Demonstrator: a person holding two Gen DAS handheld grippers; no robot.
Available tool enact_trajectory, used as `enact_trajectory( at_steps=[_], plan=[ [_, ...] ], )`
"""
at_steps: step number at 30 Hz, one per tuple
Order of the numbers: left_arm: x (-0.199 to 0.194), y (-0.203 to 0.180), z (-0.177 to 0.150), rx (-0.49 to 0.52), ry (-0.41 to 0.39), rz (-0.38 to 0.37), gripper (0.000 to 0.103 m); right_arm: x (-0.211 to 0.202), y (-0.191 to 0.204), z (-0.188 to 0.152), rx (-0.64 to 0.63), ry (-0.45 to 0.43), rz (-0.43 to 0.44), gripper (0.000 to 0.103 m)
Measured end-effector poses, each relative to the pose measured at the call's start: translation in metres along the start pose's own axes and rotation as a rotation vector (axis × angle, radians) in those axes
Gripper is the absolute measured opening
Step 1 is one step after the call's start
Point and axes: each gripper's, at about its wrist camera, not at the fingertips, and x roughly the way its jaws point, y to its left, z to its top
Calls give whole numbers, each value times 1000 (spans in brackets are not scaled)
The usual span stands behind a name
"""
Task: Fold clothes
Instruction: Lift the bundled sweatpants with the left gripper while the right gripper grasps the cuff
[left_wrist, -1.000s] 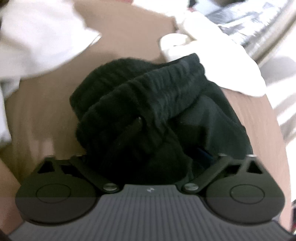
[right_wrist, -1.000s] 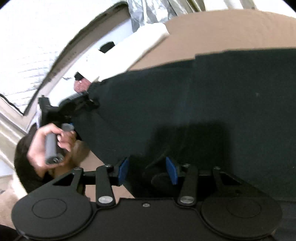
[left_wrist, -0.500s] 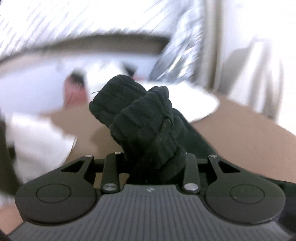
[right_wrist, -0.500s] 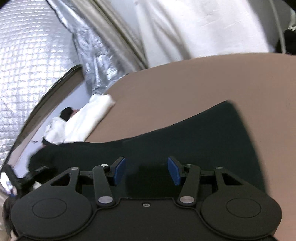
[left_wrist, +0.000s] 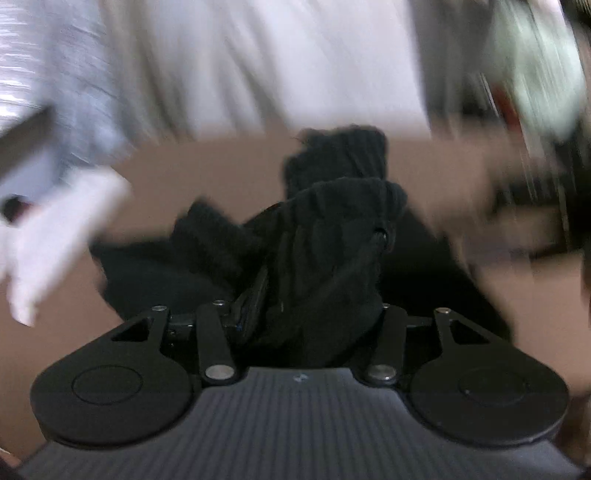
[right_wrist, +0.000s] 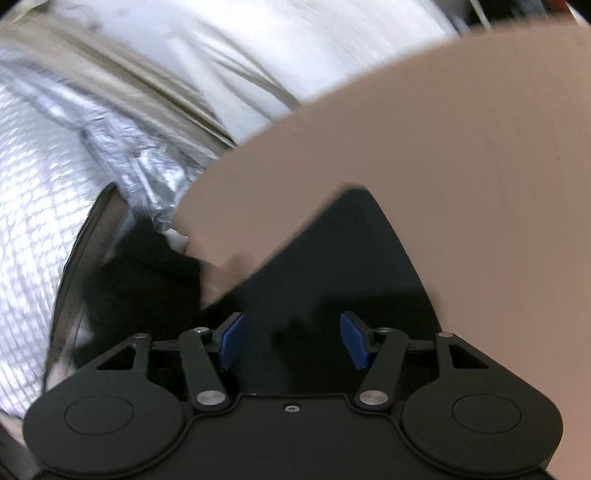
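A black garment (left_wrist: 343, 229) with a ribbed waistband stands bunched up between the jaws of my left gripper (left_wrist: 310, 314), above the brown table (left_wrist: 207, 173). The jaws are opening while the cloth still fills the gap and hides the right finger. This view is heavily blurred. In the right wrist view a flat pointed corner of the black garment (right_wrist: 351, 258) lies on the table (right_wrist: 443, 147). My right gripper (right_wrist: 291, 339) hovers over it, its blue pads (right_wrist: 231, 341) apart and opening, with nothing pressed between them.
A white cloth (left_wrist: 55, 236) lies on the table at the left. Beyond the table's far edge hang a white curtain (right_wrist: 295, 48) and a silver quilted sheet (right_wrist: 44, 206). Dark blurred clutter (left_wrist: 535, 177) sits at the right.
The left gripper closed on the bunched waistband and swung sideways with it, so the white cloth now sits at the left. The right gripper's pads spread wider and slid toward the garment's corner.
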Motion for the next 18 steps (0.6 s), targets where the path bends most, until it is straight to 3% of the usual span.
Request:
enact_trajectory(
  at_steps=[1,3,5,8,10,12,18],
  plan=[
    [17,-12,-9,29,80,-32,48,4,-8,-1,43,19,5,63],
    [28,-22,-28,45,118,-54,49,9,-21,-3,116,47,20,63],
    [19,-27,-40,112,47,-26,57,11,-28,-4,160,70,42,63],
    [2,-11,-44,85,2,-161,82,15,-24,-7,155,88,66,66],
    [-11,3,-45,40,-25,-261,85,20,-19,-8,132,105,64,68],
    [-22,17,-45,20,-52,-315,85,28,-15,-8,108,131,50,68],
    [-66,67,-48,-47,-169,-393,85,24,-6,-13,50,115,-30,69]
  ],
)
